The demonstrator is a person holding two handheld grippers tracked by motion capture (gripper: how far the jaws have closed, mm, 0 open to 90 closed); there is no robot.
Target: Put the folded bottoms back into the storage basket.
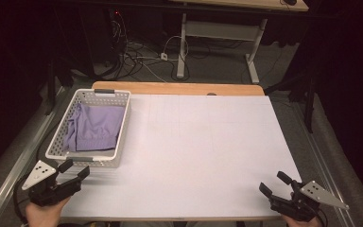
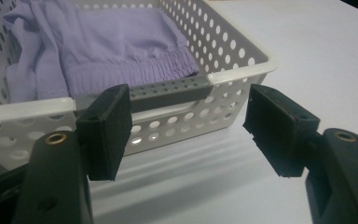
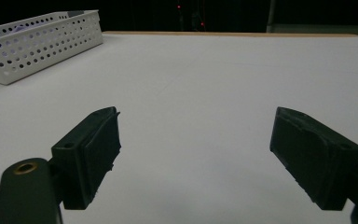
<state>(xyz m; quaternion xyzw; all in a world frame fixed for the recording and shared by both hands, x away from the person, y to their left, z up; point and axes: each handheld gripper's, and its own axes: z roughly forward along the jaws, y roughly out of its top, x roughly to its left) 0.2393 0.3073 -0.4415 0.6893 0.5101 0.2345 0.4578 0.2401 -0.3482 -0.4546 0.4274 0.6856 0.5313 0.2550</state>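
At the near left corner of the table, my left gripper (image 1: pixel 73 171) hovers just short of the white basket (image 2: pixel 242 70), its jaws spread wide with nothing between them. The purple garment (image 2: pixel 121 46) lies crumpled inside that basket, past the near wall and its grey handle (image 2: pixel 168 91), so it sits beyond and above my fingertips (image 2: pixel 109 126), not between them.

What worries me most is the wall itself: if I push straight ahead, my pads are likely to catch the rim or the handle and shove the light basket across the table (image 1: pixel 203 151) rather than reach the cloth. Going over the rim too shallow could pinch plastic along with fabric (the elastic waistband lies right against that wall). A grab at only a thin fold may let the garment slip free, or drag the basket up with it.

My right gripper (image 1: pixel 280 185) rests at the near right corner, jaws also wide apart and empty, well apart from the basket and too far off to steady it.
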